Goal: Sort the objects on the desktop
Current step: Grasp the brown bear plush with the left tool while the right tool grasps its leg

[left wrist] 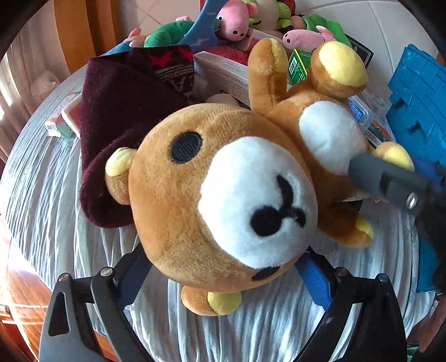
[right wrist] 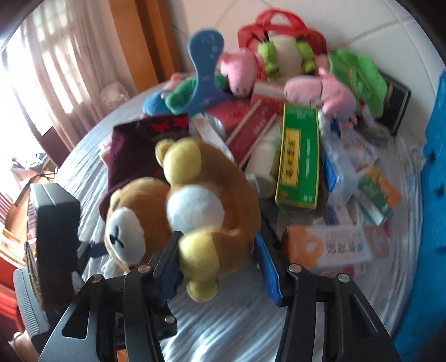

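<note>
A dark maroon knitted cloth (left wrist: 117, 117) lies at the left on the white-draped surface (left wrist: 41, 189), touching the brown plush bear (left wrist: 223, 195). The left tongs (left wrist: 223, 275) clasp the bear's head from both sides, blue pads pressed into the plush. The right tongs (right wrist: 220, 267) grip the bear's lower body between their blue pads, by its yellow-soled foot. Behind lies a pile with a green box (right wrist: 299, 156) and pink plush toys (left wrist: 235, 22). A blue crate (left wrist: 418, 103) stands at the right.
</note>
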Available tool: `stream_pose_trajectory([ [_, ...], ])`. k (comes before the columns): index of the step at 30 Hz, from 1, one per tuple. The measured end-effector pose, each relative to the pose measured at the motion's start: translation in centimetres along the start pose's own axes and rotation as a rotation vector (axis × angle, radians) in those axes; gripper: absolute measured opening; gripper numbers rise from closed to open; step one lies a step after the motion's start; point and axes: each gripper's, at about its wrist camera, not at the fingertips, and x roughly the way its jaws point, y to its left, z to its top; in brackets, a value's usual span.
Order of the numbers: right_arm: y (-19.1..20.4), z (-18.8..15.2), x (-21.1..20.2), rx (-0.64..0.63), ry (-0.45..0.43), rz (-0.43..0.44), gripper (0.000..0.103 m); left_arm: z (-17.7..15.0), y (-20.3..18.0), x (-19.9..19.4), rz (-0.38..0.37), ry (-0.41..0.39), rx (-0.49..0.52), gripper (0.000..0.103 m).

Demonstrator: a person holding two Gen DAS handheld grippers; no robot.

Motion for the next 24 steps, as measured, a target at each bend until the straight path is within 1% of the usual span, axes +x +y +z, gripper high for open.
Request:
stream_pose_trajectory([
  [1, 0.2, 0.3, -0.2, -0.018, -0.016, -0.014, 0.047, 0.0, 0.1, -0.2, 0.0, -0.006, 0.002, 0.089],
  [2, 0.2, 0.5, 0.0, -0.021, -0.002, -0.006, 0.035, 0.1, 0.0, -0.4, 0.008, -0.01, 0.008, 0.086],
  [3, 0.2, 0.7, 0.4, -0.012, 0.037, 0.014, 0.03, 0.1, 0.0, -0.5, 0.02, -0.013, 0.016, 0.086],
  [5, 0.3, 0.7, 0.2, -0.015, 0.053, 0.017, 0.03, 0.1, -0.1, -1.2, 0.033, -0.028, 0.037, 0.084],
  [7, 0.3, 0.5, -0.6, -0.009, 0.04, 0.028, 0.029, 0.3, -0.2, -2.3, 0.037, -0.055, 0.055, 0.083],
  [9, 0.1, 0.5, -1.8, 0.002, 0.017, 0.038, 0.028, 0.7, -0.6, -4.0, 0.058, -0.105, 0.091, 0.083],
  [10, 0.0, 0.7, -2.7, 0.009, -0.004, 0.044, 0.028, 1.0, -1.1, -5.2, 0.073, -0.143, 0.115, 0.083],
  [12, -0.1, 1.3, -4.6, 0.011, -0.046, 0.046, 0.028, 2.2, -1.3, -7.1, 0.079, -0.202, 0.139, 0.083],
  [15, -0.4, 2.7, -8.4, 0.018, -0.134, 0.034, 0.029, 4.0, -2.0, -10.2, 0.041, -0.279, 0.154, 0.083],
  [17, -0.7, 3.6, -11.2, 0.031, -0.193, 0.016, 0.028, 4.8, -3.1, -12.7, 0.016, -0.336, 0.18, 0.083],
  [21, -1.6, 5.0, -16.8, 0.058, -0.302, -0.054, 0.028, 7.1, -6.0, -17.1, -0.048, -0.434, 0.252, 0.083],
  [24, -2.6, 5.3, -21.7, 0.095, -0.381, -0.124, 0.029, 8.6, -9.3, -20.0, -0.118, -0.488, 0.319, 0.083],
])
